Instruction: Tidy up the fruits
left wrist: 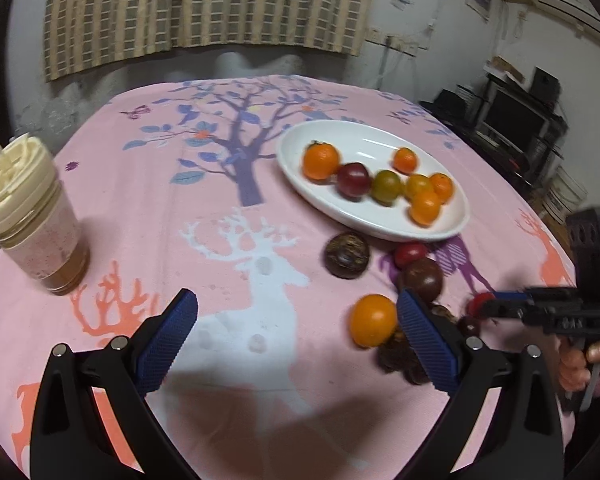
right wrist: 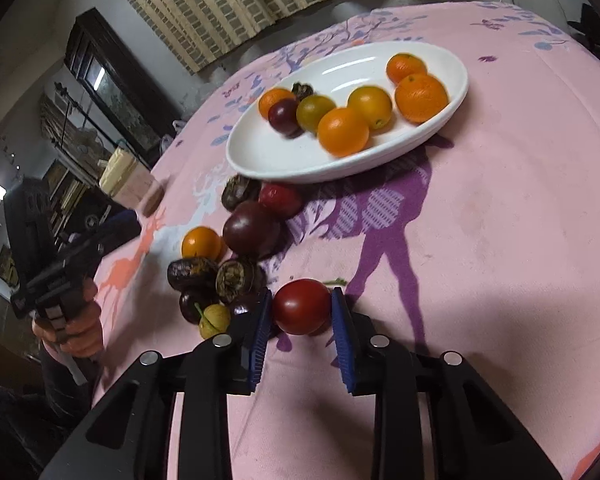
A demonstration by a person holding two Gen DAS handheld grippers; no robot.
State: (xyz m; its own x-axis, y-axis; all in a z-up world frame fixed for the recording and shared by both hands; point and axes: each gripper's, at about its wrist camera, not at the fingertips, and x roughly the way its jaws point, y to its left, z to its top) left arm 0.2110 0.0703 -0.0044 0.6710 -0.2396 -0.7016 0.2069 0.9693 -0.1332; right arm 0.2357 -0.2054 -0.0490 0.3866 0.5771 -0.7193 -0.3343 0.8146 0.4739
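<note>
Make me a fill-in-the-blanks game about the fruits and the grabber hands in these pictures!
1. The right gripper has its fingers on either side of a ____ tomato.
2. The white dish sits on a ____ tablecloth.
3. The left gripper is wide open and holds ____.
4. The jar with the cream lid stands ____ the dish.

Missing words: red; pink; nothing; outside
</note>
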